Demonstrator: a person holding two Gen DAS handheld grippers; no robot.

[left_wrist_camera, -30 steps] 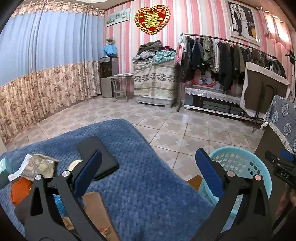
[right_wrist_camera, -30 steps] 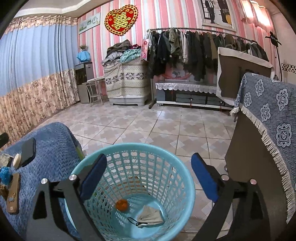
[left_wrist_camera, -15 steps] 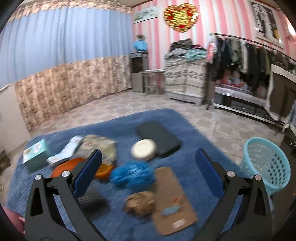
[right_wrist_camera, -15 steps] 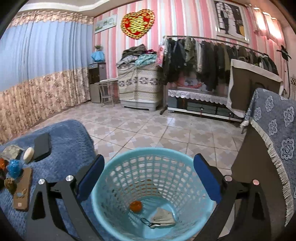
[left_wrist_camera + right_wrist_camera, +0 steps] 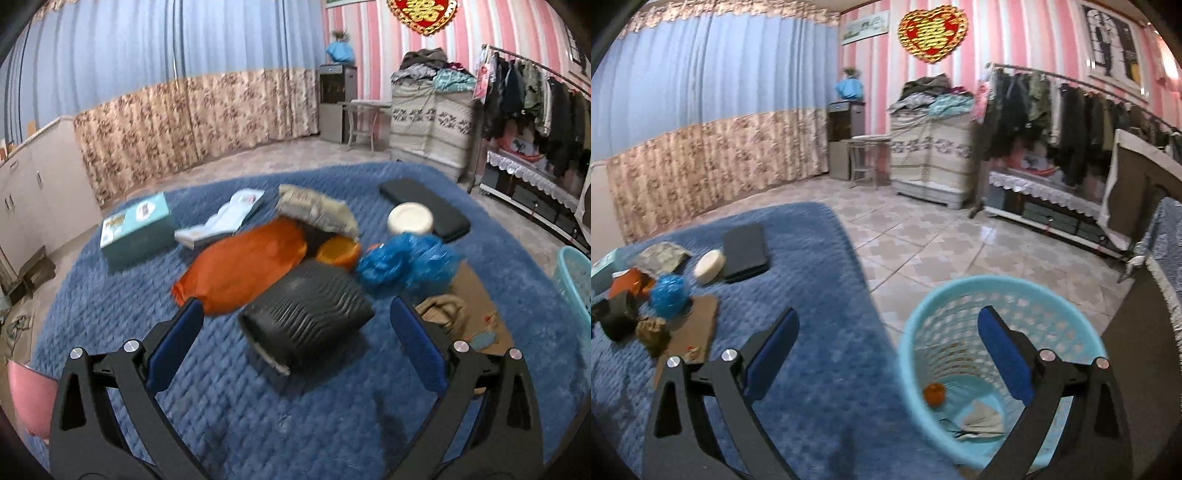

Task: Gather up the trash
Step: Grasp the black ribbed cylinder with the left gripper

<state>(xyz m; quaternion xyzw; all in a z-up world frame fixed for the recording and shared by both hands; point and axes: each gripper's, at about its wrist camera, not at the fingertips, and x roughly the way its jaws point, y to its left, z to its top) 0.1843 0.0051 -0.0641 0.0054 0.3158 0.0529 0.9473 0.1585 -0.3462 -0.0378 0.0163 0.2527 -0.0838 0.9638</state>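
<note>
My left gripper (image 5: 295, 332) is open and empty, hovering over a blue blanket (image 5: 258, 406) just short of a black ribbed object (image 5: 306, 317). Beyond it lie an orange bag (image 5: 240, 266), an orange peel (image 5: 338, 251), a crumpled blue plastic bag (image 5: 406, 262) and a brown crumpled wad (image 5: 441, 310). My right gripper (image 5: 886, 339) is open and empty, above the blanket edge beside a light blue basket (image 5: 960, 306). The basket holds an orange piece (image 5: 933, 393) and a grey face mask (image 5: 979, 422).
On the blanket lie a teal box (image 5: 136, 229), a booklet (image 5: 221, 218), a patterned pouch (image 5: 317, 210), a white round tin (image 5: 410, 218), a black case (image 5: 424, 206) and a cardboard sheet (image 5: 690, 332). A clothes rack (image 5: 1071, 122) stands across the tiled floor (image 5: 923, 251).
My left gripper has swung left from the basket side to over the pile on the blanket and come closer. My right gripper has shifted left, so the basket sits to the right.
</note>
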